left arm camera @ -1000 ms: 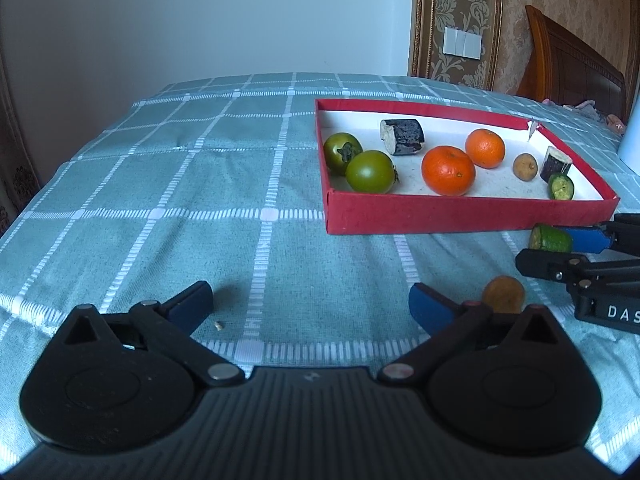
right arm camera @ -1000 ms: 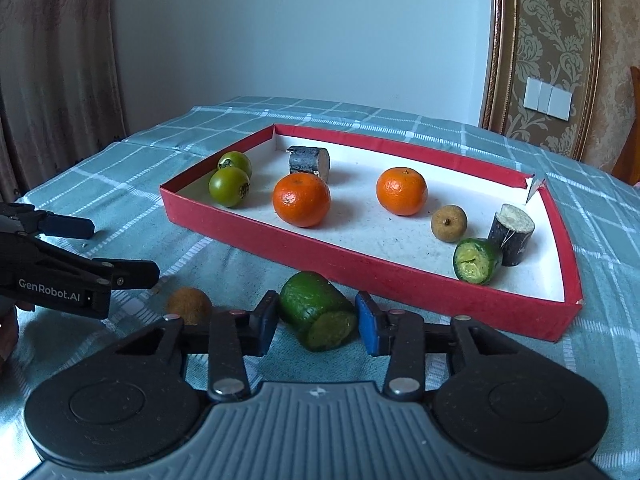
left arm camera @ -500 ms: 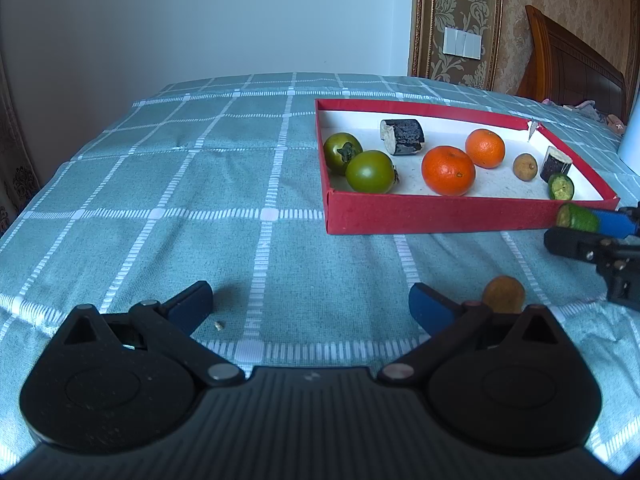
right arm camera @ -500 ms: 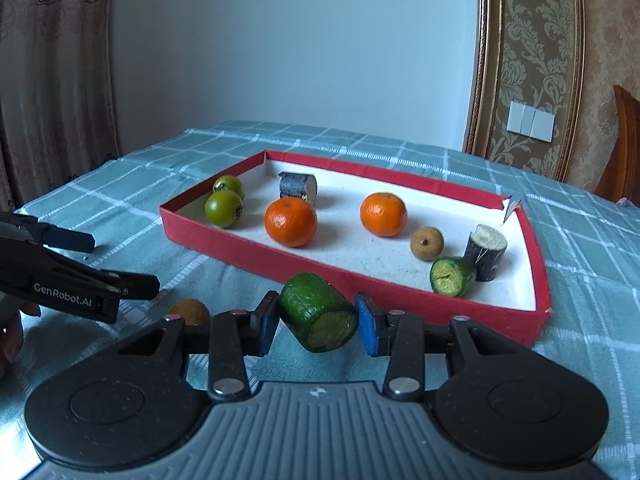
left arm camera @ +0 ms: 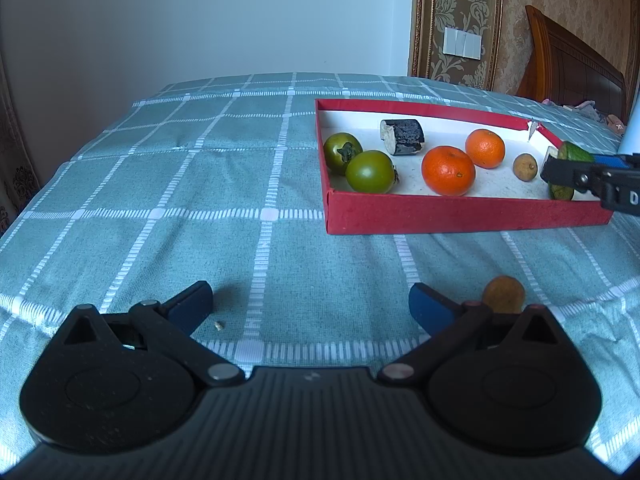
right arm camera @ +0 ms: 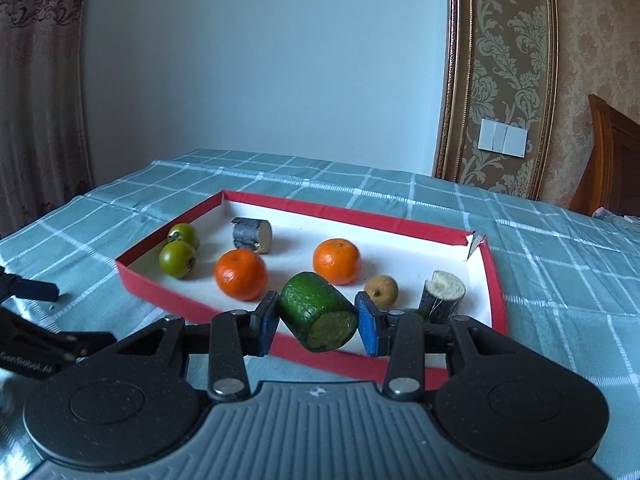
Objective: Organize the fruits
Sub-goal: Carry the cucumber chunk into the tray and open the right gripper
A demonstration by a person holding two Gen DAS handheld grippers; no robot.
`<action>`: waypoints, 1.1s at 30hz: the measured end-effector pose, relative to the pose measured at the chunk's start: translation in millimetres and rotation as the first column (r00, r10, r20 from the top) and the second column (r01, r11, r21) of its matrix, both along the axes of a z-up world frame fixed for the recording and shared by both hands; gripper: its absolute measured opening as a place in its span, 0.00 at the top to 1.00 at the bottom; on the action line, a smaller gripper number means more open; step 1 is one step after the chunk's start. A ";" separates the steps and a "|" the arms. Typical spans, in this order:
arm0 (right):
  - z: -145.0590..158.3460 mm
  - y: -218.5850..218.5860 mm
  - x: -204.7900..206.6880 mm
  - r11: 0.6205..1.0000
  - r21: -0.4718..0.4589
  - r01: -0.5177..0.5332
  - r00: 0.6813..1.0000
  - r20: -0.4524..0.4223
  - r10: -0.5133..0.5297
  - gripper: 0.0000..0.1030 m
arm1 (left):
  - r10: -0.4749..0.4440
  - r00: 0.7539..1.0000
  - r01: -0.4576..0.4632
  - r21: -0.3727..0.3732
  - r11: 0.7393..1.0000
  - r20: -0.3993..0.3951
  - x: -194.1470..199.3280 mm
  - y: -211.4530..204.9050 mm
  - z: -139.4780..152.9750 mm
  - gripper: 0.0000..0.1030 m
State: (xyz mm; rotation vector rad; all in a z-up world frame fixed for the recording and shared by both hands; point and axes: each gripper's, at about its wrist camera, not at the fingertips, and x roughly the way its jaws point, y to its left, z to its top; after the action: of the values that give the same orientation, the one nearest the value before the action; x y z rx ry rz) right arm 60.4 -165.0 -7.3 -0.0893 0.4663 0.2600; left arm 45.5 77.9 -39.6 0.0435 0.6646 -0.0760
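Note:
My right gripper [right arm camera: 317,322] is shut on a green cucumber chunk [right arm camera: 316,310], held in the air above the near wall of the red tray [right arm camera: 168,294]. The same chunk [left arm camera: 574,153] and right gripper show at the right edge of the left wrist view, over the tray's near right corner. In the tray lie two green persimmons [left arm camera: 370,172], two oranges [left arm camera: 448,170], a dark cane piece [left arm camera: 402,137], a small brown longan [left arm camera: 525,166] and another cane stub [right arm camera: 442,294]. My left gripper [left arm camera: 310,306] stands open low over the cloth. A loose brown longan [left arm camera: 503,294] sits by its right finger.
A teal checked cloth [left arm camera: 180,200] covers the table. A small crumb [left arm camera: 218,325] lies near the left finger. A curtain [right arm camera: 40,100] hangs on the left, a wooden headboard [left arm camera: 568,64] and patterned wall on the right.
My right gripper has lifted the cucumber chunk off the cloth and carried it up over the tray's front wall. The left gripper and the loose longan have stayed put.

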 end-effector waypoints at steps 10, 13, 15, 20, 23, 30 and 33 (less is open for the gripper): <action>-8.4 -2.4 34.3 0.999 0.004 0.038 0.998 -0.050 -0.038 0.61 | 0.000 1.000 0.000 0.000 1.000 0.000 0.3 1.3 -0.5 0.00; -10.2 -0.8 38.0 0.999 -0.001 0.036 0.998 -0.058 -0.036 0.61 | 0.000 1.000 0.000 0.000 1.000 0.000 0.0 0.7 -0.4 0.00; -11.5 0.9 39.5 1.000 -0.006 0.030 0.997 -0.066 -0.031 0.61 | 0.000 1.000 0.000 0.000 1.000 0.000 -0.2 0.1 -0.3 0.00; -15.0 5.7 45.0 1.000 -0.020 0.020 0.996 -0.085 -0.022 0.61 | 0.000 1.000 0.000 0.000 1.000 0.000 0.0 0.7 -0.4 0.00; -17.1 9.2 48.2 0.999 -0.036 0.018 0.995 -0.093 -0.021 0.61 | 0.000 1.000 0.000 0.000 1.000 0.000 0.1 0.9 -0.5 0.00; -25.5 14.0 58.8 0.998 -0.048 0.029 0.991 -0.131 -0.035 0.61 | 0.000 1.000 0.000 0.000 1.000 0.000 0.3 1.5 -0.6 0.00; -25.1 15.4 60.1 0.999 -0.043 0.029 0.990 -0.135 -0.035 0.61 | 0.000 1.000 0.000 0.000 1.000 0.000 0.3 1.5 -0.6 0.00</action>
State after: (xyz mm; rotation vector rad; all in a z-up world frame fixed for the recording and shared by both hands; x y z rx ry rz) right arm 120.5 -149.6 -32.4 -0.1043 0.6081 0.2257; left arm 45.8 79.3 -40.1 0.0434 0.6646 -0.0761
